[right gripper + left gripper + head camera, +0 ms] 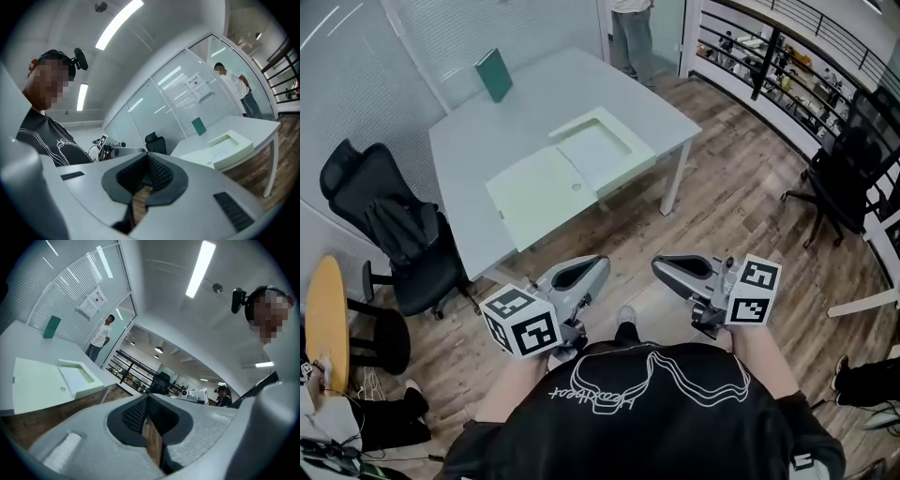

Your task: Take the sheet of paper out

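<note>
As the head view looks down, a white sheet (598,150) lies in a shallow rectangular box (630,172) on the smooth grey desk (478,141). Left gripper view: the left gripper (148,398) has its ribbed black fingers (133,414) together, empty. Right gripper view: the right gripper (148,157) is likewise closed on nothing.

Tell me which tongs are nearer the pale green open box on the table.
Left. The left tongs hang short of the pale green box; the right tongs sit further right.

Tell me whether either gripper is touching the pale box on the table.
No: the left gripper and the right gripper are both over the wood floor, short of the table and its pale box.
</note>
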`<state>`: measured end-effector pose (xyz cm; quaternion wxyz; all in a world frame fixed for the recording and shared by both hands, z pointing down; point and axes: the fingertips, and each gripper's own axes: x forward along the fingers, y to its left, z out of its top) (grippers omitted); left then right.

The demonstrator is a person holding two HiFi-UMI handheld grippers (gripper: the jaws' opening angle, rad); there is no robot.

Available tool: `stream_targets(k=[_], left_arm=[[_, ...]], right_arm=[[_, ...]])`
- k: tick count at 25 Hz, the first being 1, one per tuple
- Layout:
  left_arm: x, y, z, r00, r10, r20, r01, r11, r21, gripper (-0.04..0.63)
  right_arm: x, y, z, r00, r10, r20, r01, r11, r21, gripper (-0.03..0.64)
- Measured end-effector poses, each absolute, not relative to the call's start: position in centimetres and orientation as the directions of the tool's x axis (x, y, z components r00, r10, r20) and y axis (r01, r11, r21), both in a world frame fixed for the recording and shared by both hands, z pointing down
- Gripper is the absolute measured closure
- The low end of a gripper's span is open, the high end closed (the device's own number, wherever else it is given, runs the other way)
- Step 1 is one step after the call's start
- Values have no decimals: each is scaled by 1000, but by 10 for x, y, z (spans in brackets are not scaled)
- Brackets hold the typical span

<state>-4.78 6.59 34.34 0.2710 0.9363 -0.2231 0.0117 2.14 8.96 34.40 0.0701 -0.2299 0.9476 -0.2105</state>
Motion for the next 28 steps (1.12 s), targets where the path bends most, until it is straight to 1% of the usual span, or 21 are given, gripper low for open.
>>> stream_targets(k=[9, 12, 17, 20, 23, 28], left_arm=[[-54, -73, 367, 879, -443, 178, -459, -682, 569, 581], [-59, -108, 377, 870, -461, 174, -460, -631, 625, 581], [-65, -142, 382, 858, -490, 152, -462, -608, 645, 580], [-69, -166, 396, 841, -514, 172, -485, -572, 662, 552], [-71, -190, 422, 815, -534, 227, -517, -490, 702, 528], [-70, -219, 447, 791, -552, 264, -530, -404, 746, 497]], right_arm=[[23, -44, 356, -880, -475, 14, -424, 772, -474, 609], [25, -72, 359, -877, -481, 18, -431, 768, -475, 609], [27, -98, 365, -877, -479, 23, -427, 759, -492, 609], [32, -113, 369, -882, -471, 26, -418, 756, -504, 609], [41, -134, 374, -889, -456, 28, -402, 753, -521, 609], [48, -174, 383, -909, -415, 35, -365, 753, -547, 609]])
